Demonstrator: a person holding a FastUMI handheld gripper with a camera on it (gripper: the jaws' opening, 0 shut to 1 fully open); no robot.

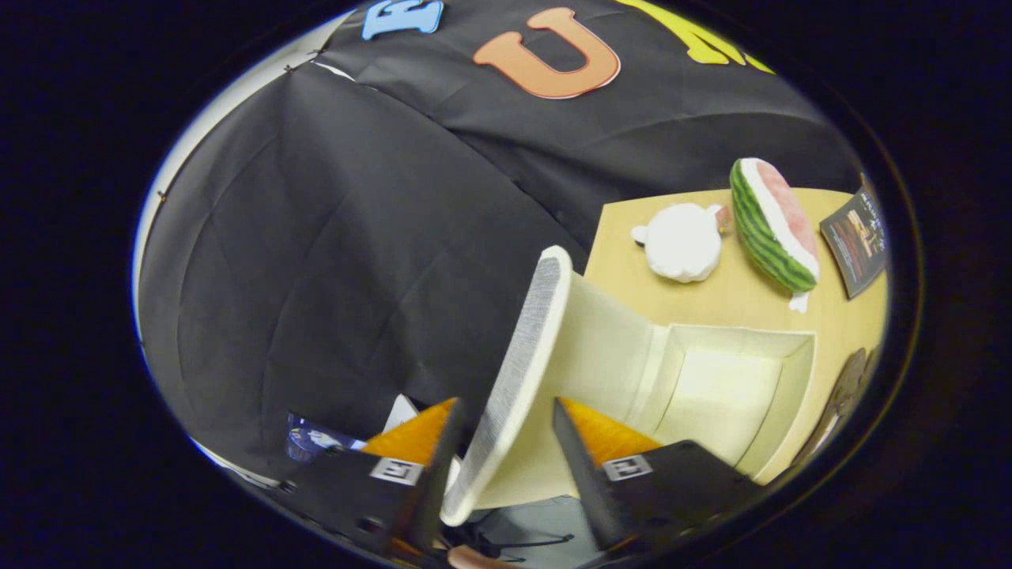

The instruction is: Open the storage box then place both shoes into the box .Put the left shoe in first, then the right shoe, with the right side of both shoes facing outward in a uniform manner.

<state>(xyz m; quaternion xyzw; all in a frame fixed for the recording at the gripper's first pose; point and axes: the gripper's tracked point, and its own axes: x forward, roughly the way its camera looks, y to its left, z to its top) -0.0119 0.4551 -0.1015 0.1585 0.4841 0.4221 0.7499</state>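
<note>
Now the gripper (502, 431) jaws stand spread astride the storage box (735, 387) lid (518, 371) (swung open).

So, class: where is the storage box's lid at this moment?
In the gripper view, the lid stands swung open between the gripper fingers, which straddle it without clearly pressing. It rises off the open box on the wooden table, below the watermelon toy.
</note>
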